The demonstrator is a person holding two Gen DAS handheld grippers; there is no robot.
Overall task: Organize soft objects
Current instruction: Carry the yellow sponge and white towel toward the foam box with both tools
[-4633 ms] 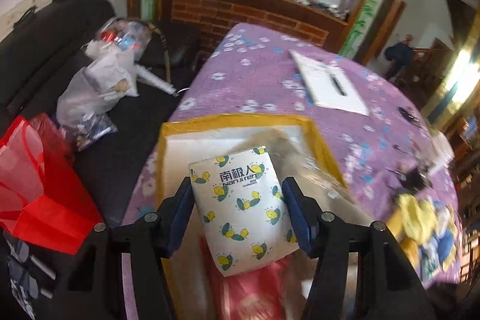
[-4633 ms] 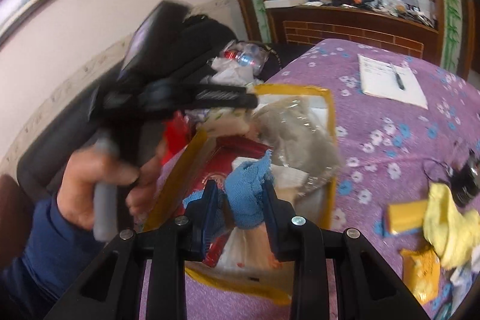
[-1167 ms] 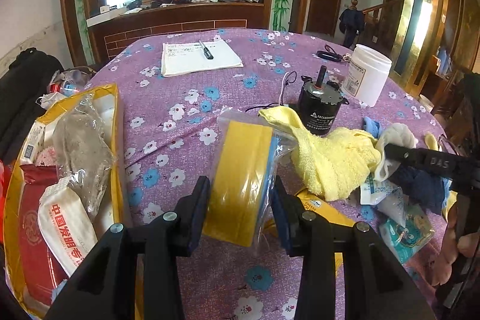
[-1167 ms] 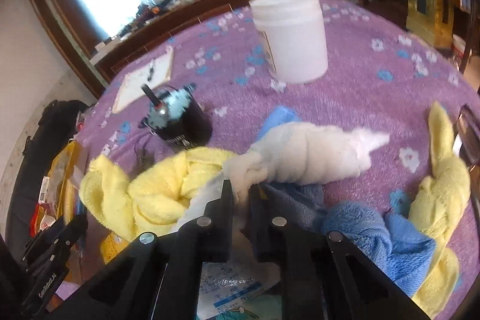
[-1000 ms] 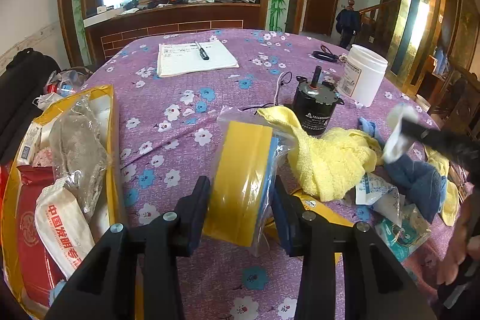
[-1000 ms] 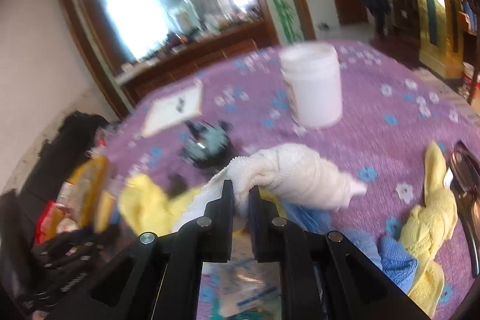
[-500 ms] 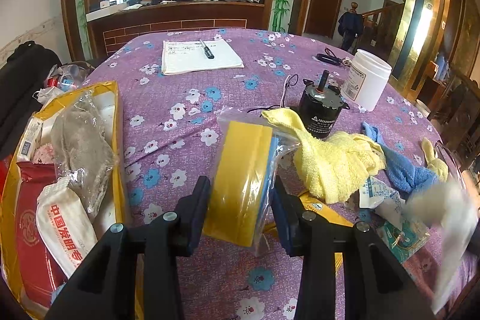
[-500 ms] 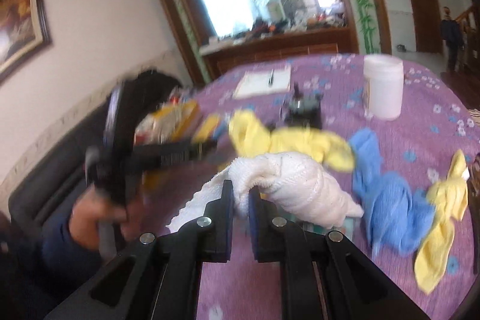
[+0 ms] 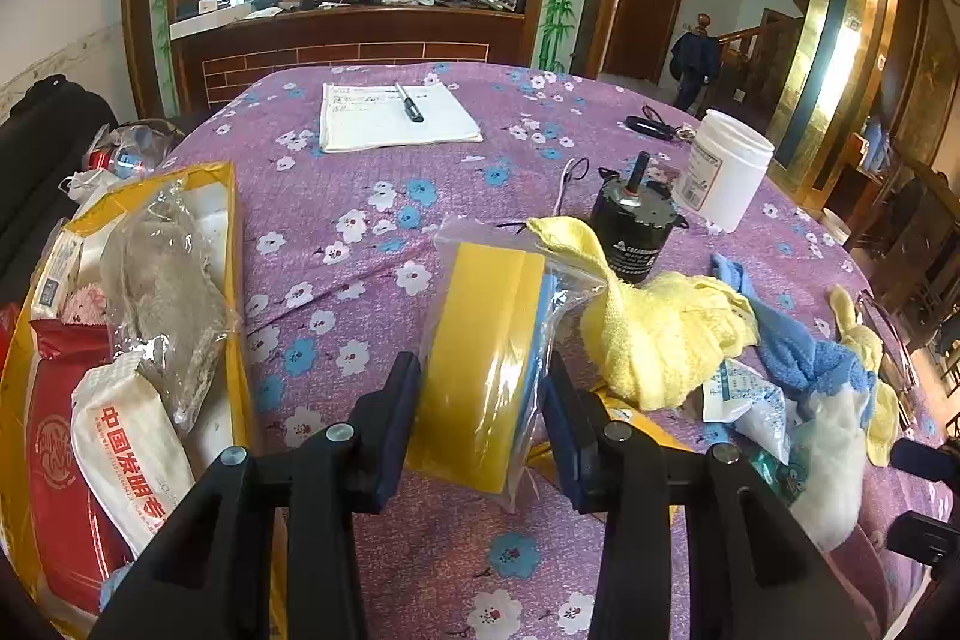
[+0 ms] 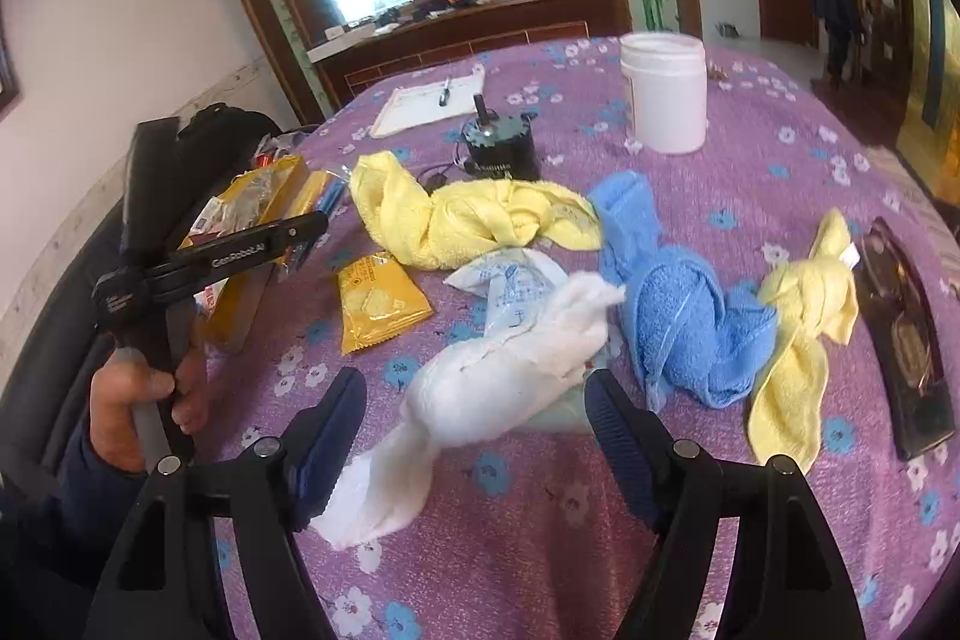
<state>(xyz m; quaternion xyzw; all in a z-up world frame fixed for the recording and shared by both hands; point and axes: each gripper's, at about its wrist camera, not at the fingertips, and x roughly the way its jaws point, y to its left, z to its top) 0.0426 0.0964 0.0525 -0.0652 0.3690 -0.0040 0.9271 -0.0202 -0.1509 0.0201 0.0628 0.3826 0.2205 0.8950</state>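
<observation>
Left gripper (image 9: pixel 480 418), bottom centre of its view: jaws clamped on a bagged yellow sponge (image 9: pixel 480 358), held upright off the purple cloth (image 9: pixel 372 196). Yellow box (image 9: pixel 231 280) at the left edge, filled with packets and a clear bag. Right of the sponge lie a yellow towel (image 9: pixel 660 334) and a blue towel (image 9: pixel 798 358); a black motor (image 9: pixel 633 232) and a white jar (image 9: pixel 723 175) stand behind them, upper right. Notepad (image 9: pixel 393 118) with a pen at upper centre.

Right gripper (image 10: pixel 477 436), bottom centre of its view: jaws spread wide — gripping nothing. White towel (image 10: pixel 498 388) lies on the cloth between the fingers, touching neither. Blue towel just to its right, a small yellow towel (image 10: pixel 804 316) beyond it. A yellow packet (image 10: pixel 378 298) sits left of centre.
</observation>
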